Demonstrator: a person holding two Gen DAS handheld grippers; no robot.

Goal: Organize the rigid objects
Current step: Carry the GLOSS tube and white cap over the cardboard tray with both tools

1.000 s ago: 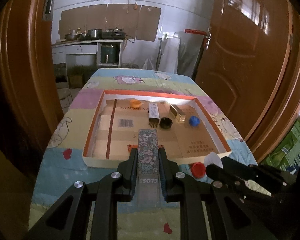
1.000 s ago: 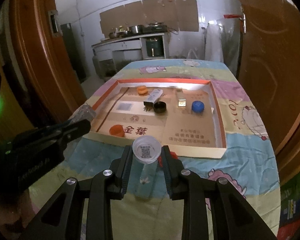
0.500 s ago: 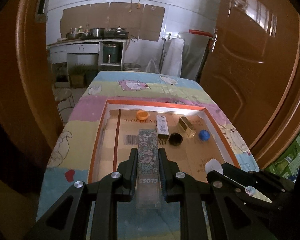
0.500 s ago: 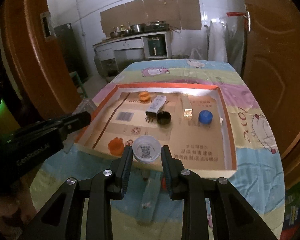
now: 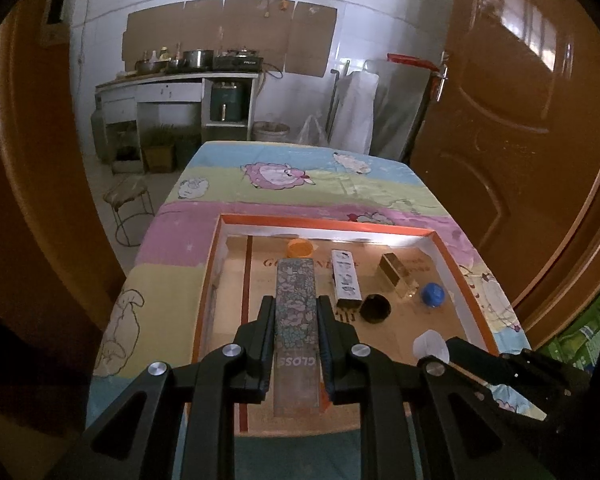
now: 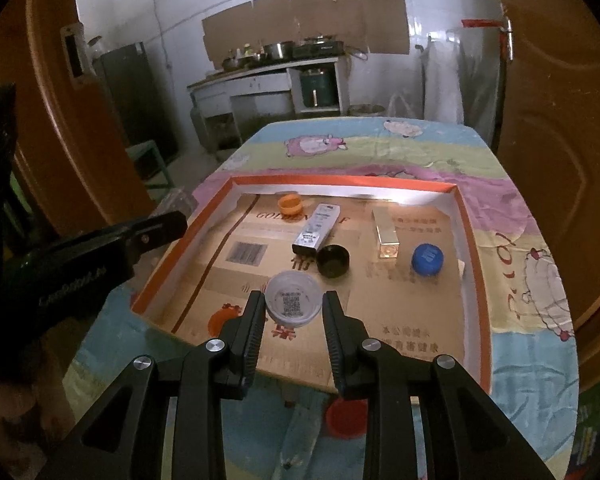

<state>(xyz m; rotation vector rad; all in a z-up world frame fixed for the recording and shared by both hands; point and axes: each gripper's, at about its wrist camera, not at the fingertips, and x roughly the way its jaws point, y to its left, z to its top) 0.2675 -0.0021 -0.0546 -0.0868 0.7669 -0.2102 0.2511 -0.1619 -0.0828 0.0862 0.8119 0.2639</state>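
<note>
**Both grippers now over the tray, each with its load**

The left gripper (image 5: pixel 295 308) clamps a long floral box (image 5: pixel 295 304), its far end pointing to 12 o'clock. 1 second ago that box hung over the tray's near rim; now it reaches well inside the cardboard tray (image 5: pixel 466 280), its tip just short of the orange cap (image 5: pixel 300 247).

The right gripper (image 6: pixel 293 308) pinches a clear round lid (image 6: pixel 294 299) with a QR code. Earlier it was above the tablecloth, short of the tray; now it sits over the tray (image 6: pixel 476 256) floor, at 7 o'clock from the black cap (image 6: pixel 333 261).

In the tray, unchanged: a white carton (image 6: pixel 317 229), a gold-topped bottle (image 6: pixel 387 233) and a blue cap (image 6: pixel 427 259) at 3 o'clock. A red cap (image 6: pixel 346 418) lies on the tablecloth (image 6: pixel 532 292) outside the near rim.
</note>
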